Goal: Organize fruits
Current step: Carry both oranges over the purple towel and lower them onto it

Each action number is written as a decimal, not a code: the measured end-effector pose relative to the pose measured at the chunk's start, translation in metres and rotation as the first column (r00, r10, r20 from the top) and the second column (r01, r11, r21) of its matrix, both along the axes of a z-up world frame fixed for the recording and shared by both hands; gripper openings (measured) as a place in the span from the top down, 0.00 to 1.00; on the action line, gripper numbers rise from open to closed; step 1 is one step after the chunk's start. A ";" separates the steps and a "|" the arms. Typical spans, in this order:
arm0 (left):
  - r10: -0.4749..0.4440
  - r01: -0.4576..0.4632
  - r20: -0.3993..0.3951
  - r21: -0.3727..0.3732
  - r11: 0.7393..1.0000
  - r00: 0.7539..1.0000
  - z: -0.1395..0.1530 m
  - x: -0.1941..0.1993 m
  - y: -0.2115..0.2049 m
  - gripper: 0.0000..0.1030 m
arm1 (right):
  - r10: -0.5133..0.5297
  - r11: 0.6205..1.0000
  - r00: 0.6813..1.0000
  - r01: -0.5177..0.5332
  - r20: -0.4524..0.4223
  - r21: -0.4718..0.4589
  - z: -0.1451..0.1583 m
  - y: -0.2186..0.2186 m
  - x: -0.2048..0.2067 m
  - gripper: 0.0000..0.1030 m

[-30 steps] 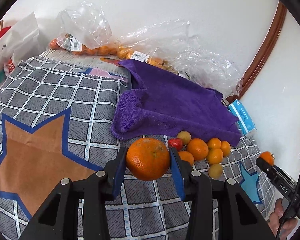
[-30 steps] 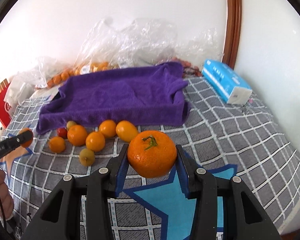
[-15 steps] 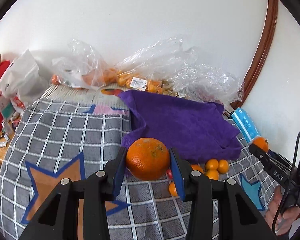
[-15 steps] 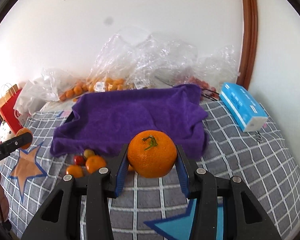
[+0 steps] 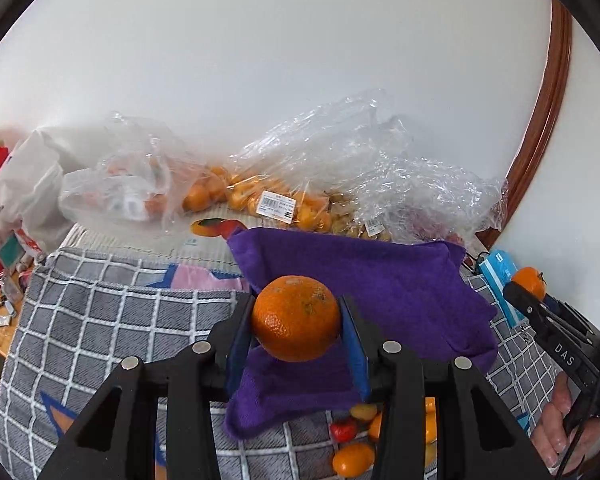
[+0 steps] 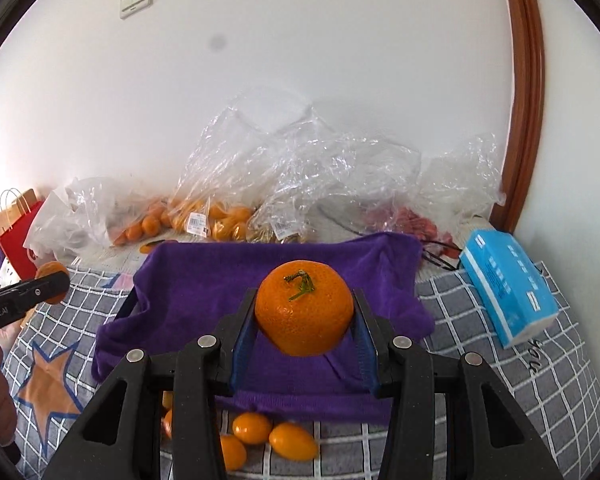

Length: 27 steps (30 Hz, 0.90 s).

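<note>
- Left hand-held gripper (image 5: pixel 296 320) clamped on an orange (image 5: pixel 296 317), right hand-held gripper (image 6: pixel 303 308) likewise on a second orange (image 6: pixel 303 307).
- Both lifted from low by loose fruit (image 6: pixel 274 438) toward purple towel (image 6: pixel 260 276): likely delivery next.

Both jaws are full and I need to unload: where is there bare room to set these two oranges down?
The purple towel is bare across its top. The checked blanket is free between the towel and the blue tissue pack, and around the orange star. Crowded: small loose fruits along the towel's near edge, plastic bags behind it.
</note>
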State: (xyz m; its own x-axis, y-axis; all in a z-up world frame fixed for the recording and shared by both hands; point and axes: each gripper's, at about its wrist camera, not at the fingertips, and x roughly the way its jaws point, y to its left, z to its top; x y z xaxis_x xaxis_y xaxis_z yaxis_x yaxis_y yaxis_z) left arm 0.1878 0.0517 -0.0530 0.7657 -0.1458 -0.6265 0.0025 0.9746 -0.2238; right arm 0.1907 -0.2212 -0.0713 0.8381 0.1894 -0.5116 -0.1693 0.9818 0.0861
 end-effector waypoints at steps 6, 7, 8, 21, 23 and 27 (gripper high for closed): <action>0.001 -0.001 -0.030 -0.027 1.000 1.000 -0.015 0.020 -0.005 0.61 | -0.003 1.000 1.000 0.003 0.020 0.005 0.002 0.004 0.022 0.57; 0.002 -0.003 -0.031 -0.027 1.000 1.000 -0.018 0.023 -0.005 0.61 | -0.005 1.000 1.000 0.005 0.017 0.009 -0.001 0.004 0.026 0.57; 0.005 -0.006 -0.031 -0.023 1.000 0.999 -0.022 0.024 -0.005 0.61 | -0.005 1.000 1.000 0.005 0.010 0.014 -0.004 0.005 0.029 0.57; -0.022 0.020 -0.063 -0.043 0.999 0.998 -0.060 0.042 -0.011 0.61 | -0.008 1.000 0.999 0.009 -0.047 0.022 -0.050 0.000 0.054 0.59; -0.037 0.033 -0.072 -0.052 0.998 0.997 -0.065 0.044 -0.014 0.61 | -0.002 1.000 0.997 0.003 -0.082 0.011 -0.060 0.000 0.060 0.60; -0.066 0.059 -0.101 -0.066 0.996 0.993 -0.076 0.048 -0.022 0.61 | -0.017 1.000 0.989 0.017 -0.145 0.004 -0.076 -0.006 0.070 0.60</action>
